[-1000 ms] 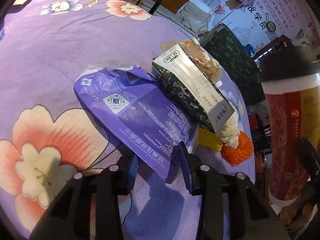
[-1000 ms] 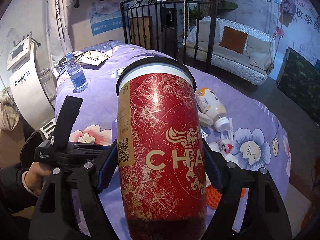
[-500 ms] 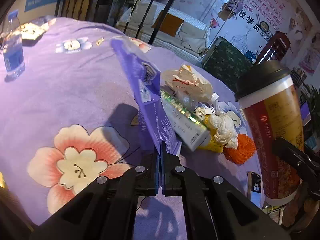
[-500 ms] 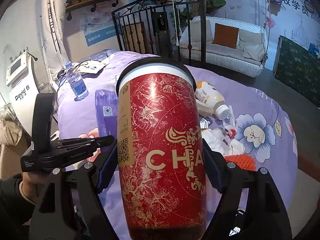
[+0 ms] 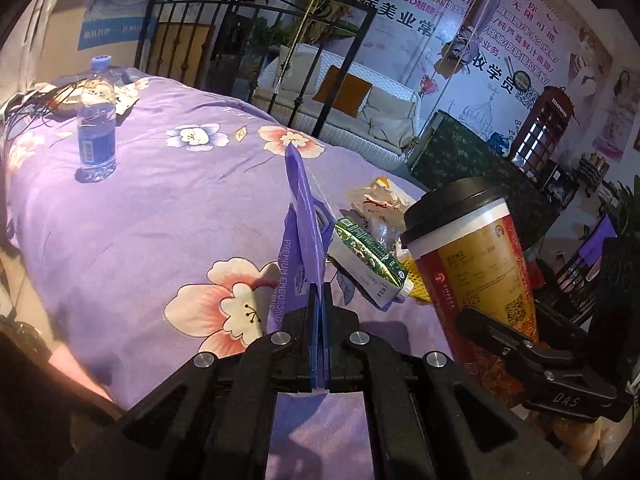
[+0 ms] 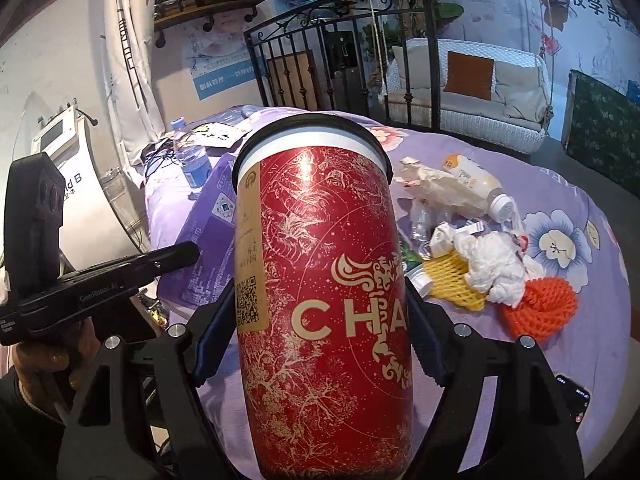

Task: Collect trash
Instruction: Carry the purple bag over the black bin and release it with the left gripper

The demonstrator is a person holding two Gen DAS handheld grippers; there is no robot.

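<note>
My left gripper [image 5: 319, 308] is shut on the lower edge of a purple tissue wrapper [image 5: 305, 216], which stands edge-on above the flowered cloth. From the right wrist view the same wrapper [image 6: 208, 248] hangs flat beside the left gripper [image 6: 188, 254]. My right gripper [image 6: 320, 328] is shut on a tall red paper cup [image 6: 324, 300] with a black lid, held upright; that cup [image 5: 472, 264] shows at the right of the left wrist view. On the cloth lie a green carton [image 5: 368, 264], a crumpled paper bag [image 6: 436, 188], a white bottle [image 6: 476, 178], white tissue [image 6: 496, 268], and yellow [image 6: 452, 284] and orange foam nets [image 6: 540, 308].
A purple flowered cloth [image 5: 180, 200] covers the table. A blue-labelled water bottle [image 5: 97, 132] stands at the far left by papers and cables. A black iron railing [image 5: 248, 40] runs behind. A phone [image 6: 572, 396] lies at the near right edge, a white machine [image 6: 80, 184] stands left.
The left jaws closed on the wrapper's edge and lifted it off the cloth, so it now stands edge-on. The right gripper with the cup shifted slightly, still gripping.
</note>
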